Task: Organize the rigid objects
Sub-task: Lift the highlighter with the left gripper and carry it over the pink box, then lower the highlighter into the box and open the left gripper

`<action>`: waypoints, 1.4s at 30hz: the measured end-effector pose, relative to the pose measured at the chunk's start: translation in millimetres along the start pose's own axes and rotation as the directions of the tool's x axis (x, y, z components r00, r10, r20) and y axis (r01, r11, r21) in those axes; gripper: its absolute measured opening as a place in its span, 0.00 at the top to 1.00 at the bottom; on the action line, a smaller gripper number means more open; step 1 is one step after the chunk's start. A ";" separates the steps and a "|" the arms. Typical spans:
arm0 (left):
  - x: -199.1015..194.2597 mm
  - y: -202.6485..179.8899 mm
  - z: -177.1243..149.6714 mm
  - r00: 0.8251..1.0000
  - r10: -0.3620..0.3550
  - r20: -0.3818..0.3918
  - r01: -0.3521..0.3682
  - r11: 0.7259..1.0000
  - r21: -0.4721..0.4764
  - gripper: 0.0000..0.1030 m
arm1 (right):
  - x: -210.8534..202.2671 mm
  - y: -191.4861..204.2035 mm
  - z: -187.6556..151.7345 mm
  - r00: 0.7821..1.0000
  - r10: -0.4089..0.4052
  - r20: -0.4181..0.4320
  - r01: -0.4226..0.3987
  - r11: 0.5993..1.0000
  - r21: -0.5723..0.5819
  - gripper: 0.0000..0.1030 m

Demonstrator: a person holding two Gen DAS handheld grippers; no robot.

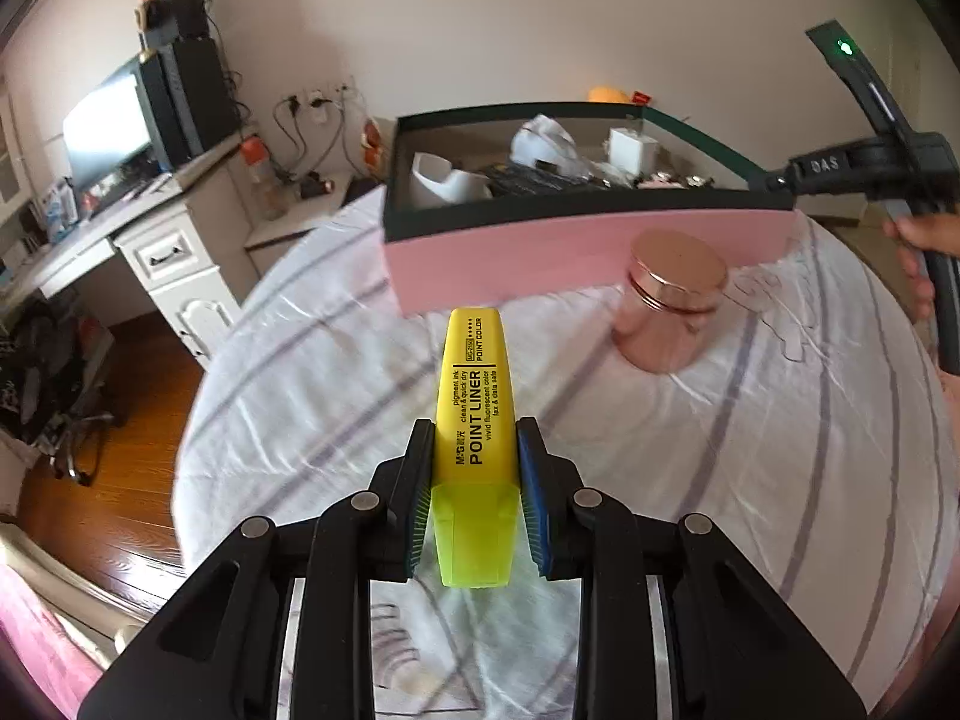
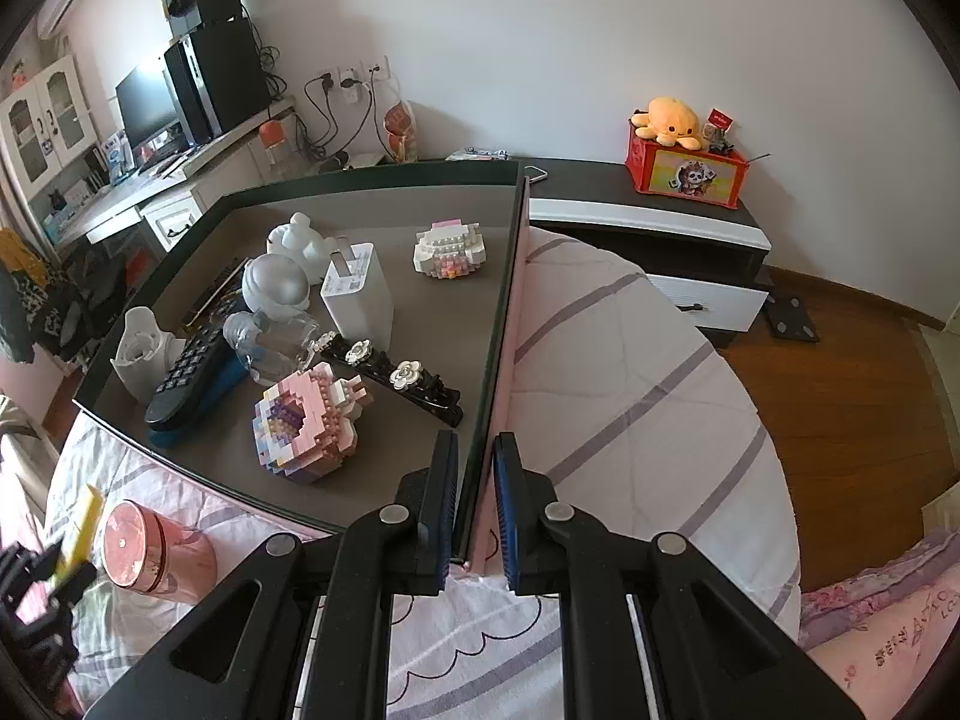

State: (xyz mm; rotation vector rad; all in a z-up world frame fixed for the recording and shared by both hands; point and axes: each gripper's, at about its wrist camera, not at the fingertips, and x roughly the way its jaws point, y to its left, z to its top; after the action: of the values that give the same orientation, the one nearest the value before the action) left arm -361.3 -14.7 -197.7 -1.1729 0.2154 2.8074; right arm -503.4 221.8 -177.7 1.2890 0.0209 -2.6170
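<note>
The left gripper (image 1: 474,480) is pointing forward and downward, its two black fingers (image 1: 414,480) pressing from either side on a yellow highlighter (image 1: 477,396) that is sticking out ahead of the tips. The right gripper (image 2: 474,498) is tilting steeply downward, its jaws closed on the thin side wall of a box (image 2: 510,300), one finger inside the wall and the other outside. In the left wrist view, a hand (image 1: 927,240) is wrapping around the right gripper's handle.
</note>
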 end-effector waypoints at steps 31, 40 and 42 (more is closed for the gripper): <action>-11.5 41.8 90.4 0.985 0.128 0.117 -0.130 0.991 0.011 0.74 | 1.2 -0.3 0.6 1.000 0.006 -0.004 -0.006 1.000 -0.002 0.88; 23.8 -0.4 145.5 0.993 -0.083 0.081 0.075 0.993 0.096 0.74 | 1.2 -2.0 0.5 1.000 0.012 -0.005 -0.012 1.000 -0.005 0.87; 36.9 -9.6 151.7 0.993 -0.102 0.054 0.096 0.991 0.097 0.74 | 1.2 -2.0 0.4 1.000 0.013 -0.006 -0.013 1.000 -0.007 0.87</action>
State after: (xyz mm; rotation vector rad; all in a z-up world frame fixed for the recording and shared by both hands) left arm -492.0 20.9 -119.5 -1.0486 0.2744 2.7094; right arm -504.8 223.5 -178.6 1.2907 0.0227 -2.5996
